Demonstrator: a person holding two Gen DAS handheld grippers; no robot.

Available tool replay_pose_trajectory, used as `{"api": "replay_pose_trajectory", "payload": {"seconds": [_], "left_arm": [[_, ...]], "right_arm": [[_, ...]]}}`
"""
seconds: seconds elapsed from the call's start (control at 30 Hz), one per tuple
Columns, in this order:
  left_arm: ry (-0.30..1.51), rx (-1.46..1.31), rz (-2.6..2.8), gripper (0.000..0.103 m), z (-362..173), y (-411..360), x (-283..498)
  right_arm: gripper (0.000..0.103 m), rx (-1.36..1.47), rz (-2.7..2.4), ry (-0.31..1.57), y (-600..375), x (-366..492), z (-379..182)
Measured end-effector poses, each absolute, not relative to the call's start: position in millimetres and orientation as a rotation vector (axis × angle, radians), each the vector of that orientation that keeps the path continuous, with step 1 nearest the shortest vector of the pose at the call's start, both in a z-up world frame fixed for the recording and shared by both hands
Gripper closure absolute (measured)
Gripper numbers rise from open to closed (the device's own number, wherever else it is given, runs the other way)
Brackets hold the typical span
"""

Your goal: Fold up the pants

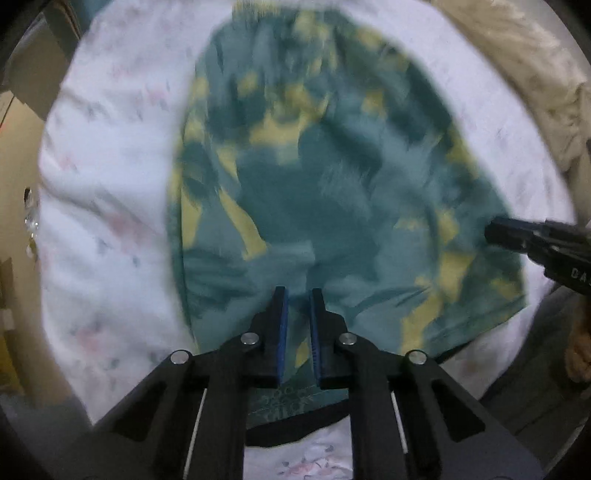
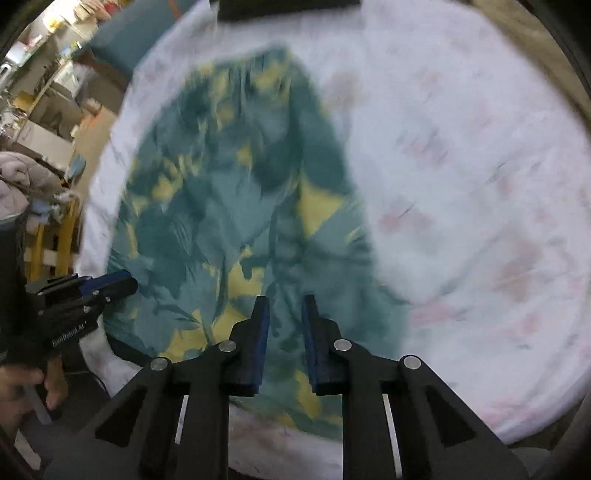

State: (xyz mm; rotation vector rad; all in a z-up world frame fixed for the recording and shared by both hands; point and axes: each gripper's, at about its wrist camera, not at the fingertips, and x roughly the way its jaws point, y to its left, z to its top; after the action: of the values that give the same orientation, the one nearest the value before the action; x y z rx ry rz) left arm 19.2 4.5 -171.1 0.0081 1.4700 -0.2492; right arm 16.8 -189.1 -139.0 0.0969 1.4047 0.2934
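Observation:
Teal pants with yellow leaf print (image 1: pixel 314 177) lie spread flat on a white floral sheet; they also fill the middle of the right wrist view (image 2: pixel 229 206). My left gripper (image 1: pixel 298 295) hovers over the near edge of the pants by the waistband, jaws a small gap apart and empty. My right gripper (image 2: pixel 285 302) hovers over the near right part of the pants, jaws apart and empty. The right gripper shows at the right edge of the left wrist view (image 1: pixel 498 229). The left gripper shows at the left of the right wrist view (image 2: pixel 122 282). Both views are motion-blurred.
The white floral sheet (image 2: pixel 461 184) covers the bed around the pants. A beige blanket (image 1: pixel 517 55) lies at the far right. Shelves and clutter (image 2: pixel 44 92) stand beyond the bed's left side. A dark object (image 2: pixel 288 9) lies at the far edge.

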Motion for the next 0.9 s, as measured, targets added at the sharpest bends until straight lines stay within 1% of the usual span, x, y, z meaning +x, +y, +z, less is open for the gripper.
{"api": "replay_pose_trajectory", "payload": {"seconds": [0.07,0.17,0.27,0.3,0.33,0.4,0.43,0.53,0.63,0.7,0.77,0.83,0.9], "left_arm": [[1.491,0.015,-0.235,0.096,-180.3,7.8,14.9],[1.494,-0.007,-0.231,0.096,-177.0,14.6,8.5],[1.519,-0.050,-0.228,0.096,-175.1,28.0,-1.4],[1.524,-0.081,-0.229,0.096,-172.9,33.2,-6.5],[1.522,-0.109,-0.232,0.096,-168.6,35.8,-8.0],[1.469,-0.158,-0.227,0.096,-150.0,43.3,-4.7],[1.427,-0.179,-0.226,0.096,-138.5,45.5,1.0],[1.344,-0.181,-0.198,0.096,-116.0,46.8,21.3],[1.325,-0.165,-0.193,0.096,-107.0,45.0,52.9],[1.312,-0.151,-0.183,0.096,-101.1,40.6,63.4],[1.286,-0.137,-0.174,0.096,-103.6,44.8,92.2],[1.269,-0.148,-0.151,0.093,-102.7,47.3,112.5],[1.260,-0.149,-0.129,0.077,-102.6,53.0,133.0]], "right_arm": [[0.086,0.038,0.242,1.431,-188.1,15.6,-156.3],[0.086,0.056,0.131,1.535,-210.6,11.4,-173.6],[0.086,0.237,0.077,1.617,-239.5,9.3,-176.4],[0.084,0.250,0.091,1.599,-241.7,11.2,-167.4],[0.083,0.246,0.103,1.569,-241.6,13.3,-159.6],[0.083,0.257,0.147,1.476,-239.6,23.0,-135.6],[0.081,0.280,0.185,1.437,-237.5,30.8,-124.3],[0.080,0.308,0.259,1.380,-225.7,57.3,-103.4],[0.080,0.260,0.258,1.373,-204.7,88.5,-101.6],[0.080,0.294,0.275,1.375,-196.8,107.3,-104.5],[0.080,0.294,0.285,1.344,-192.0,129.0,-104.2],[0.080,0.307,0.301,1.324,-188.5,139.8,-102.3],[0.080,0.330,0.339,1.304,-186.5,156.5,-101.3]]}}
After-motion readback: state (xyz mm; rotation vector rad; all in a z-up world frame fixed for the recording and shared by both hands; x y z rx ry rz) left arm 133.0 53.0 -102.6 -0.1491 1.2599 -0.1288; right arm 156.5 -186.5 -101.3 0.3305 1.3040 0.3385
